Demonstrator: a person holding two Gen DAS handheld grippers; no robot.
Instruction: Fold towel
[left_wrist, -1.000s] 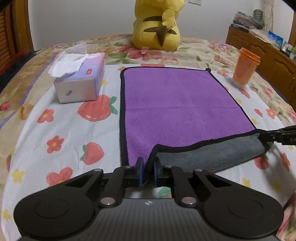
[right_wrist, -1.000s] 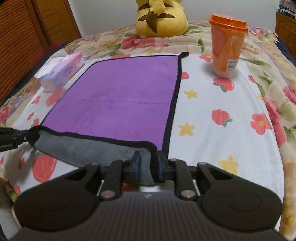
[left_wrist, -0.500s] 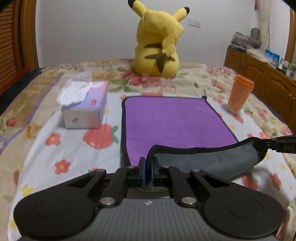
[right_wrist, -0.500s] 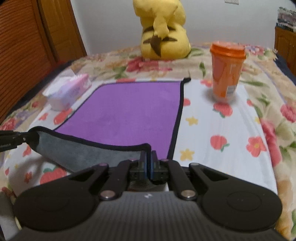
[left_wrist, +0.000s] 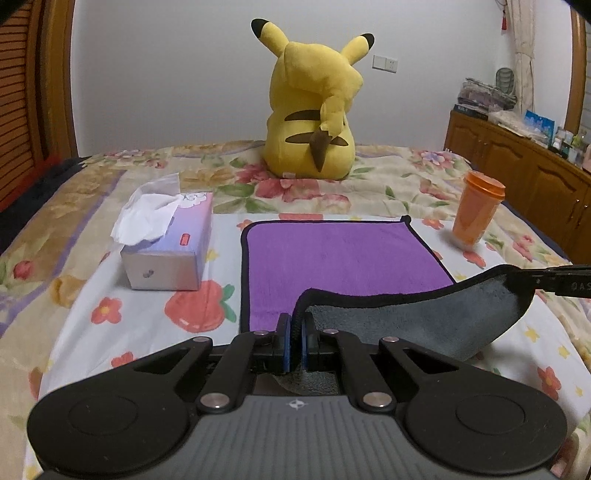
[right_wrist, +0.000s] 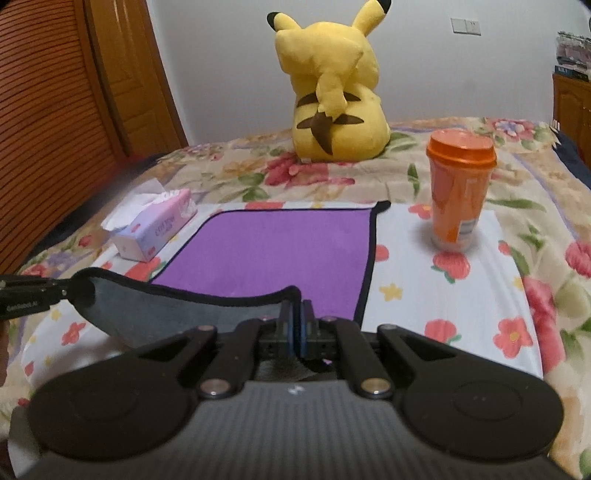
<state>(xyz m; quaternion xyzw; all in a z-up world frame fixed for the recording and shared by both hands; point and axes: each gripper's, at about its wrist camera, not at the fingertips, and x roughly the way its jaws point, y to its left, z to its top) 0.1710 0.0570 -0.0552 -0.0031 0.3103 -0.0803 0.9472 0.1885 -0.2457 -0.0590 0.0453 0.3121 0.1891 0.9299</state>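
On the flowered bed (left_wrist: 406, 177), the towel (left_wrist: 343, 254) lies purple side up at the centre, its far part flat on the sheet and its near edge lifted clear, showing the grey underside (left_wrist: 424, 321). At 6 o'clock in the left wrist view, the left gripper (left_wrist: 294, 343) has its jaws pressed nearly together, pinching the towel's near left corner between the blue pads (left_wrist: 284, 343). At 6 o'clock in the right wrist view, the right gripper (right_wrist: 294, 332) pinches the near right corner the same way, jaws almost closed on the black-bound edge. The raised edge sags in a shallow curve between the two corners. Each gripper shows in the other's view: the right one at 3 o'clock, the left one at 9 o'clock, both touching the towel's corners. A tissue box (left_wrist: 170, 251) sits near the towel at 10 o'clock, a cup (left_wrist: 476, 210) at 2 o'clock, apart from the towel, and a plush (left_wrist: 314, 107) at 12 o'clock beyond the far edge.
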